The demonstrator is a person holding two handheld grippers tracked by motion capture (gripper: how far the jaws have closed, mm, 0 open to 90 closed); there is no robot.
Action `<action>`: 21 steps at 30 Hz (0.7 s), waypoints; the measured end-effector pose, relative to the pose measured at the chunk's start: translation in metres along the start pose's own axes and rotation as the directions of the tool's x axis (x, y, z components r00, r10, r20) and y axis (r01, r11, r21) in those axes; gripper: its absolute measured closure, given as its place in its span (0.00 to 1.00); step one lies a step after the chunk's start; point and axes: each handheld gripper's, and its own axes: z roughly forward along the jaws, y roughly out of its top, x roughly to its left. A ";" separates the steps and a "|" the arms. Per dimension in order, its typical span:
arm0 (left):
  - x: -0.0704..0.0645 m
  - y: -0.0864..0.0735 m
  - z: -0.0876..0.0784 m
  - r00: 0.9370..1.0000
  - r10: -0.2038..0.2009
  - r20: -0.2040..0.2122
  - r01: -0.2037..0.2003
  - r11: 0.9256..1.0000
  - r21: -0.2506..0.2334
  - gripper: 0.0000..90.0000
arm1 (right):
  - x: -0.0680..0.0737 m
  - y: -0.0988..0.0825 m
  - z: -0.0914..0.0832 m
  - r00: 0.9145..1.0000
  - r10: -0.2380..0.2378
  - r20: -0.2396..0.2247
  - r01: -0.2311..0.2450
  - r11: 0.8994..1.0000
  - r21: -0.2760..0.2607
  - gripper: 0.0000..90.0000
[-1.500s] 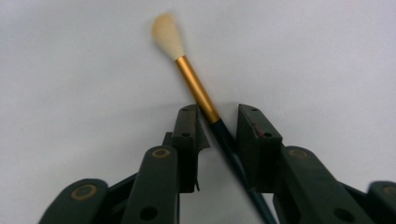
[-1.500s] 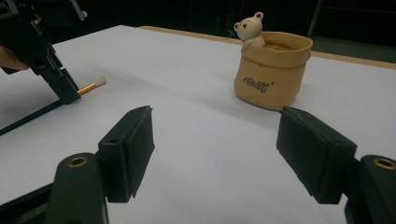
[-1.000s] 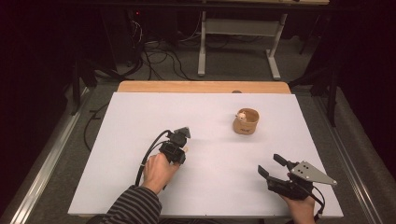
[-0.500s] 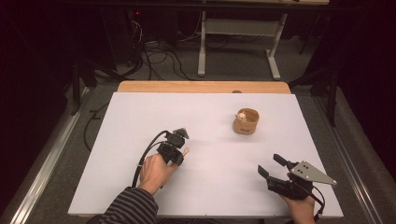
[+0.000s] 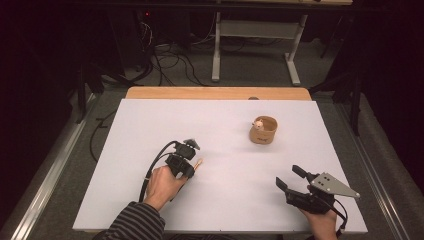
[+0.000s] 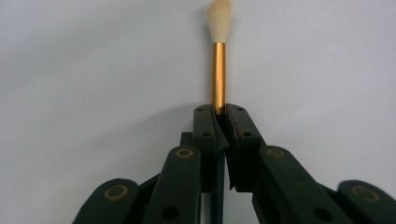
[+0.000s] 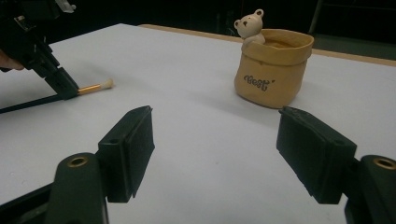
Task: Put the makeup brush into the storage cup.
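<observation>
White bench lying under dark room | my left hand-held gripper is pinching the brush low on the bench | my right hand-held gripper is waiting spread | pouch not yet reached, lifting and carrying remaining.

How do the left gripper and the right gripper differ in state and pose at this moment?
The left gripper has its jaws shut on a brush; the right gripper has its jaws wide open with nothing between them. The left gripper is tipped down to the table at the brush, while the right gripper lies roughly level, facing the tan pot. Both are black, hand-held and two-jawed.
</observation>
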 end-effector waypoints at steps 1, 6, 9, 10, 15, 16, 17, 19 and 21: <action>0.000 0.000 0.000 1.000 0.002 0.004 -0.002 1.000 -0.005 0.93 | 0.000 0.000 0.000 1.000 0.002 -0.001 -0.002 1.000 0.000 0.33; 0.002 -0.003 -0.003 0.999 0.027 0.022 -0.027 0.999 -0.025 0.93 | 0.000 0.000 0.001 1.000 0.008 -0.003 -0.008 1.000 0.004 0.32; 0.004 -0.004 -0.004 0.999 0.028 0.029 -0.027 0.999 -0.033 0.93 | 0.000 0.000 0.001 1.000 0.006 -0.005 -0.006 1.000 0.003 0.32; 0.004 -0.004 -0.004 0.999 0.024 0.033 -0.023 0.999 -0.044 0.93 | 0.000 0.000 0.000 1.000 0.002 -0.007 -0.002 1.000 0.001 0.32; 0.008 -0.007 -0.007 0.998 0.023 0.052 -0.020 0.998 -0.064 0.93 | -0.001 0.000 0.001 1.000 0.007 -0.013 -0.006 1.000 0.006 0.32; 0.009 -0.007 -0.008 0.998 0.026 0.054 -0.023 0.998 -0.062 0.93 | -0.001 0.000 0.001 1.000 0.007 -0.013 -0.006 1.000 0.006 0.32; 0.010 -0.007 -0.008 0.998 0.019 0.060 -0.015 0.997 -0.070 0.93 | -0.001 0.000 0.001 1.000 0.008 -0.011 -0.008 1.000 0.007 0.32; 0.011 -0.007 -0.010 0.998 0.018 0.065 -0.013 0.997 -0.079 0.93 | -0.001 0.000 0.001 1.000 0.007 -0.012 -0.007 1.000 0.001 0.31; 0.012 -0.008 -0.012 0.997 0.029 0.069 -0.023 0.996 -0.085 0.93 | 0.000 0.000 0.001 1.000 0.010 -0.015 -0.010 1.000 0.001 0.31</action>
